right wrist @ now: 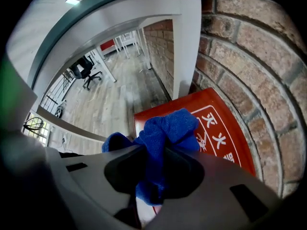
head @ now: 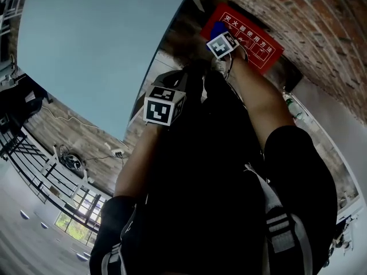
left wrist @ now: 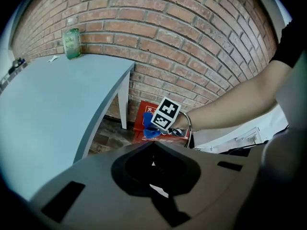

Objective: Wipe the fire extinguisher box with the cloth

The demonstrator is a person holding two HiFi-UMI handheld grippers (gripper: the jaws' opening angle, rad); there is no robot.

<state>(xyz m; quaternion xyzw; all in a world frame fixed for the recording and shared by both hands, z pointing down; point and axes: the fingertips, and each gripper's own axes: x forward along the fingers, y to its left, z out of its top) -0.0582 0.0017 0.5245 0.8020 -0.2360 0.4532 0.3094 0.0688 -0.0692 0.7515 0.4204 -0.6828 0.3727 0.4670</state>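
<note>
Right tool (right wrist: 154, 176) clamps the blue cloth (right wrist: 168, 131) at the fire extinguisher box (right wrist: 220, 128); left tool (left wrist: 153, 169) closed, empty; wiping seemingly just starting.

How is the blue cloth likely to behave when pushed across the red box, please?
The cloth bunches in soft folds in the right gripper, so it is probably floppy and light. It will likely drag and flatten against the box rather than slide stiffly.
</note>
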